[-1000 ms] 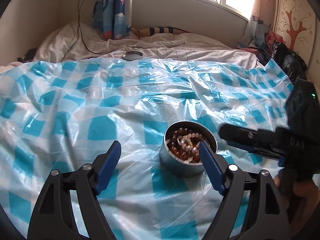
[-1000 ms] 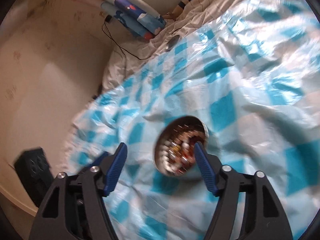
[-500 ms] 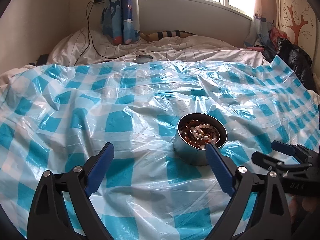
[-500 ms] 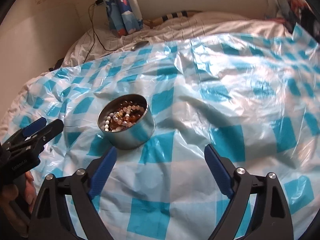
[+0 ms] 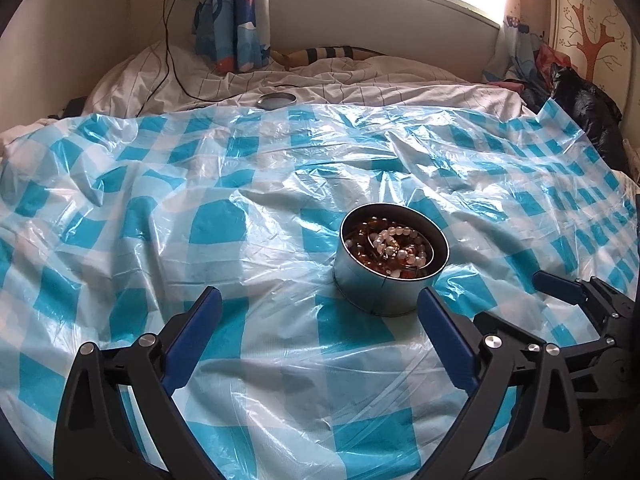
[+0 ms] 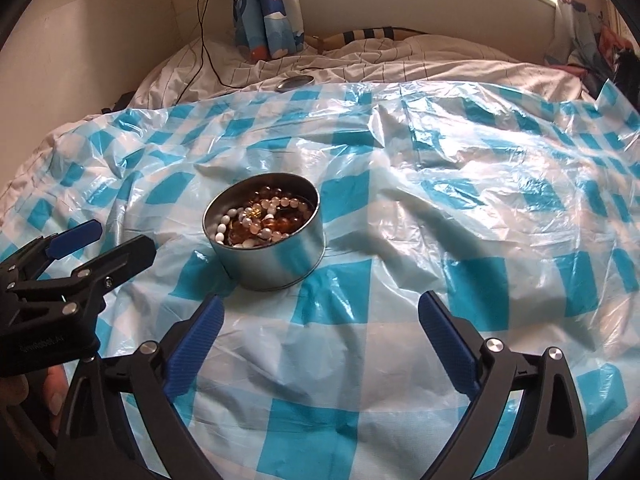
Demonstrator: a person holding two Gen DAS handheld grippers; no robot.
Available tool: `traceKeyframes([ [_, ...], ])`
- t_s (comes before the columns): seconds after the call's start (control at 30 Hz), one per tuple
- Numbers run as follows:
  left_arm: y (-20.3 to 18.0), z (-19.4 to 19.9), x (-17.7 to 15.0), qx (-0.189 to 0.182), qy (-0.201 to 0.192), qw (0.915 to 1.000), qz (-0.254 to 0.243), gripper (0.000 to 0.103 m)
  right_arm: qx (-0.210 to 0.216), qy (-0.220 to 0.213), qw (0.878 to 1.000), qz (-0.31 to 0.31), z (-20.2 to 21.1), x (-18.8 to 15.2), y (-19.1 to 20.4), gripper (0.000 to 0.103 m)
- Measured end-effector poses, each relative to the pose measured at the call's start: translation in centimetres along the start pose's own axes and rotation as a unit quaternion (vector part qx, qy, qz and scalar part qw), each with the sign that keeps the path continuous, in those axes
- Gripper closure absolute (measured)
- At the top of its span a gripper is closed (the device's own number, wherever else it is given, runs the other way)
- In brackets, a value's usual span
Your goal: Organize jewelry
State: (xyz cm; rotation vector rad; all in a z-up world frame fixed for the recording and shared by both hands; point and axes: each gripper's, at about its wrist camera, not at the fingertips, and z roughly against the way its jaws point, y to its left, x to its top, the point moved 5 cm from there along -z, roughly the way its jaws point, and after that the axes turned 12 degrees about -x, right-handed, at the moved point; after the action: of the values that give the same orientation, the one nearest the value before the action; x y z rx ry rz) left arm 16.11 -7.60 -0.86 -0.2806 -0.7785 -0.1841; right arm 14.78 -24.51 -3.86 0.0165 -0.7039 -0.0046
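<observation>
A round, shallow, silver metal tin [image 5: 385, 280] stands upright and uncovered on a crinkled blue-and-white checked plastic sheet [image 5: 224, 240]. Inside lies a tangled heap of beaded jewelry [image 6: 260, 218]: amber-brown beads, pale pink beads, white pearl-like beads, one small gold piece. The heap stays below the rim. A flat round metal lid [image 5: 277, 100] lies well apart, beyond the sheet's far edge.
</observation>
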Motion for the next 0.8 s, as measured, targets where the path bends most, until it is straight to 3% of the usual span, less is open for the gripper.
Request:
traceKeyframes([
  [0.8,1.2,-0.7,-0.8,0.010,0.020,0.9997,0.008,0.008,-0.008,0.014,1.000,0.002,-1.1,-0.3,0.1,0.009],
])
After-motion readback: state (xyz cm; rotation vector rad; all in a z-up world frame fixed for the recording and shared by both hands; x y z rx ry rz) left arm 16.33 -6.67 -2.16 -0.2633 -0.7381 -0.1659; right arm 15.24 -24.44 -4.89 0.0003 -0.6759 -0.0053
